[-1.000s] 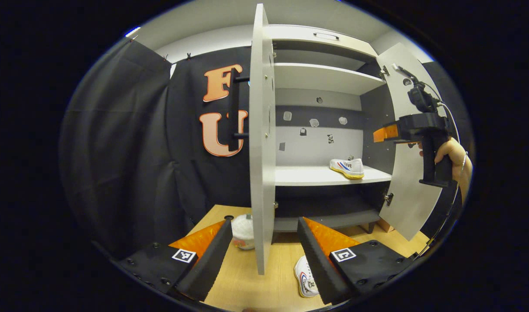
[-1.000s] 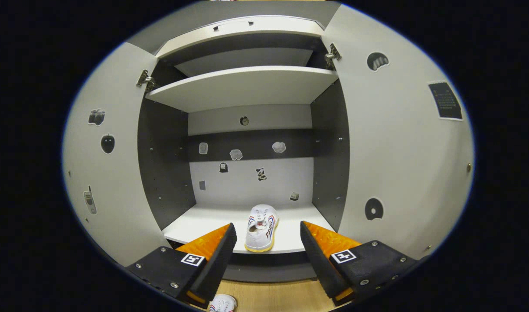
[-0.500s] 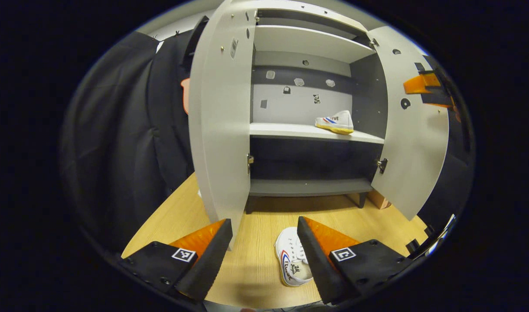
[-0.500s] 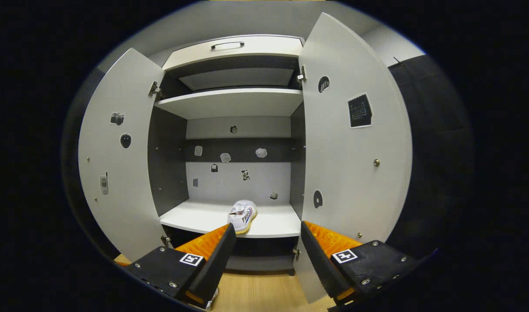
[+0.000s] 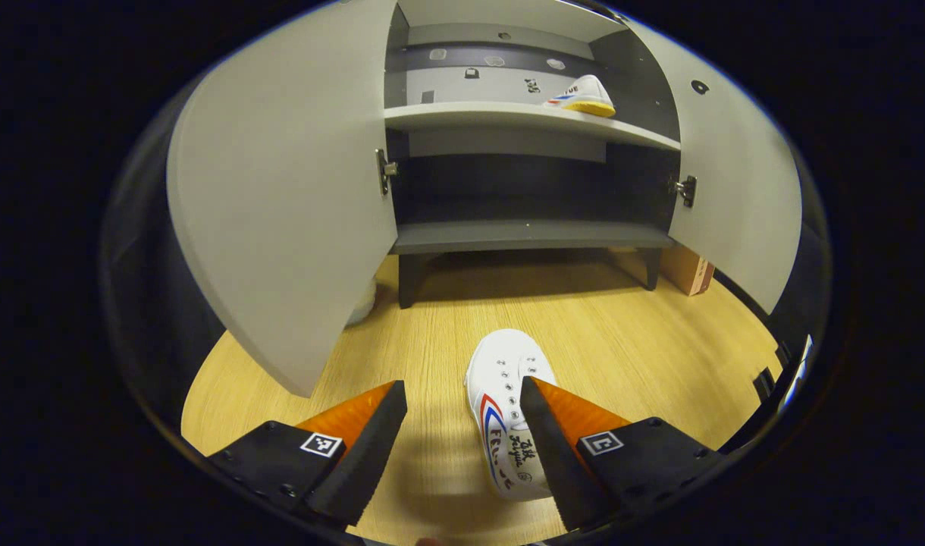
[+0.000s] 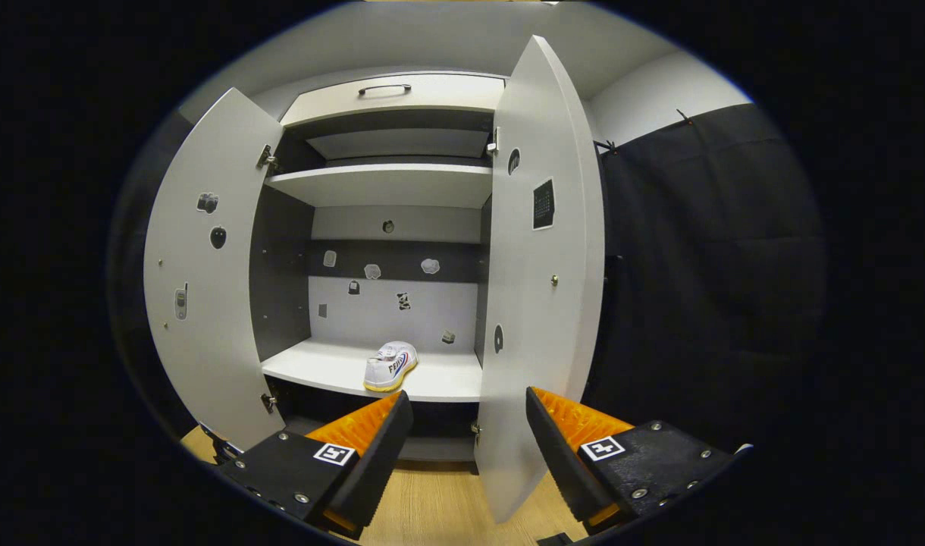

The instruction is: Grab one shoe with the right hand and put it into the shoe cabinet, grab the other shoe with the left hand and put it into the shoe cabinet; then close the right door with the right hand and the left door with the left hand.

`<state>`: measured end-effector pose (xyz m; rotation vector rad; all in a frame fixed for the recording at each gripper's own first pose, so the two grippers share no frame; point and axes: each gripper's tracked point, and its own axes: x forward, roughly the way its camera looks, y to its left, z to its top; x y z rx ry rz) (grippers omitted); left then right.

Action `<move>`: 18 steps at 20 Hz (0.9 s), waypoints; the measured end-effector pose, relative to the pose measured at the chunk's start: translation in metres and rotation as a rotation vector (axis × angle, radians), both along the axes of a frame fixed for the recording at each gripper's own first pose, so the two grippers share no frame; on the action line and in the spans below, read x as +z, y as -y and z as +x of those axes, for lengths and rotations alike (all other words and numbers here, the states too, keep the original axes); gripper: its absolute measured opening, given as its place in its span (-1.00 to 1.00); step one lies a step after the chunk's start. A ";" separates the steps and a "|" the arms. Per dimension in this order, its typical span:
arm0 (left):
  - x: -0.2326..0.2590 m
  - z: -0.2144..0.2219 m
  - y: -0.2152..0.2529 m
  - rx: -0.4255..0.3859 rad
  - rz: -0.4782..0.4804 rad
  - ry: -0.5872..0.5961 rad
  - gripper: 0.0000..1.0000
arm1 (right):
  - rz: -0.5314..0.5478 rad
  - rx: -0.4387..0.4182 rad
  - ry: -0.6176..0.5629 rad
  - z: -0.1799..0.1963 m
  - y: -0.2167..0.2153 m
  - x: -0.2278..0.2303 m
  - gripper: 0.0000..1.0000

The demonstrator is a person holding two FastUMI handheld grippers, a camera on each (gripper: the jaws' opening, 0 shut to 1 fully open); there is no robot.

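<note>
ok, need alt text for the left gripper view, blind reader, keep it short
The open left gripper hovers over a white shoe lying on the wooden floor, its jaws apart with one overlapping the shoe. Beyond stands the shoe cabinet, both doors wide open, with a second shoe on its white shelf.

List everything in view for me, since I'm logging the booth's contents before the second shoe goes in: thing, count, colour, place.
shoe on the shelf: 1, white with a yellow sole, on the white middle shelf inside the cabinet
shoe on the floor: 1, white with red and blue stripes, on the wooden floor in front of the cabinet
shoe cabinet: 1, white shelves with dark grey walls, standing on the floor
left door: 1, light grey, swung open
right door: 1, light grey, swung open
cardboard box: 1, brown, on the floor beside the cabinet's right leg
left gripper: 1, black with orange fingers, open above the shoe on the floor
right gripper: 1, black with orange fingers, open, facing the cabinet
</note>
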<state>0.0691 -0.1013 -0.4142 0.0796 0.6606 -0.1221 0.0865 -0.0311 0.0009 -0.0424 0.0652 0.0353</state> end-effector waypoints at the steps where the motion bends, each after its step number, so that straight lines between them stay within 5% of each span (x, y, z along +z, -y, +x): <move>1: -0.013 0.000 0.003 -0.003 -0.001 -0.029 0.96 | -0.002 -0.001 -0.001 -0.002 0.001 -0.001 0.85; 12: -0.071 -0.007 0.009 -0.004 -0.053 -0.230 1.00 | 0.030 0.020 -0.027 -0.010 0.003 -0.014 0.85; 14: -0.072 -0.007 0.013 -0.011 -0.079 -0.243 0.94 | 0.035 0.022 -0.028 -0.009 0.002 -0.016 0.85; 18: -0.073 -0.006 0.027 -0.046 -0.145 -0.276 0.47 | 0.049 0.032 -0.034 -0.012 0.000 -0.019 0.85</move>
